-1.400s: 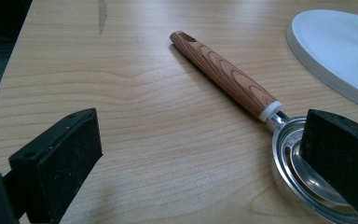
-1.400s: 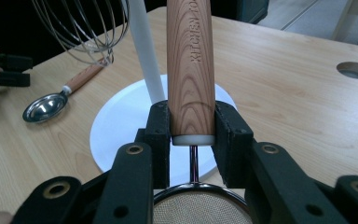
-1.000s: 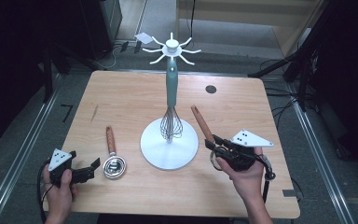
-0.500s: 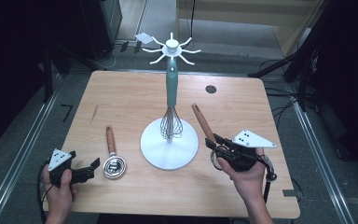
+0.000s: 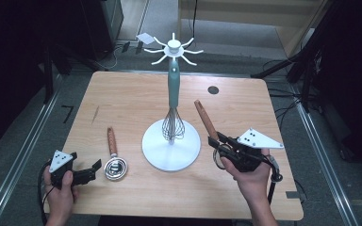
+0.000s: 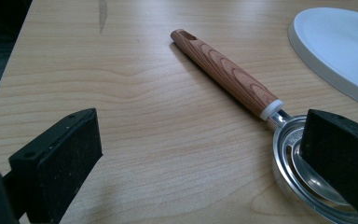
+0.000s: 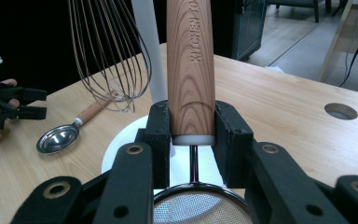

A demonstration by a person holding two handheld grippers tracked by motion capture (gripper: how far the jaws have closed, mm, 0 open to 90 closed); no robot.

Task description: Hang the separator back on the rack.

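A: Count it off, nearest first.

B: Two hands, two grippers. The left gripper (image 5: 90,170) sits low at the near left edge of the table (image 5: 122,94), jaws wide apart with nothing between them. In the left gripper view one pad stands over the rim of the metal bowl of a scoop (image 6: 242,88); whether they touch I cannot tell.

A: And the right one?

B: The right gripper (image 7: 192,126) is clamped on the wooden handle of a strainer (image 7: 191,60), pads pressed on both sides just above the white collar. The handle points up and away from the hand; the mesh bowl hangs down by the gripper body. In the high view it sits near the right front of the table, just beside the stand's base.

A: Utensils in all?

B: Three: the strainer, the scoop lying flat at front left, and one wire whisk (image 5: 173,126).

A: Anything holding something?

B: One stand (image 5: 173,84), round white base, teal pole, white hooks on top. The whisk hangs against the pole with its wires over the base. The hooks I can see are bare.

A: Room to move?

B: Bare wood behind the stand to the far edge, and along the left. One small round hole (image 5: 213,90) sits near the far right corner.
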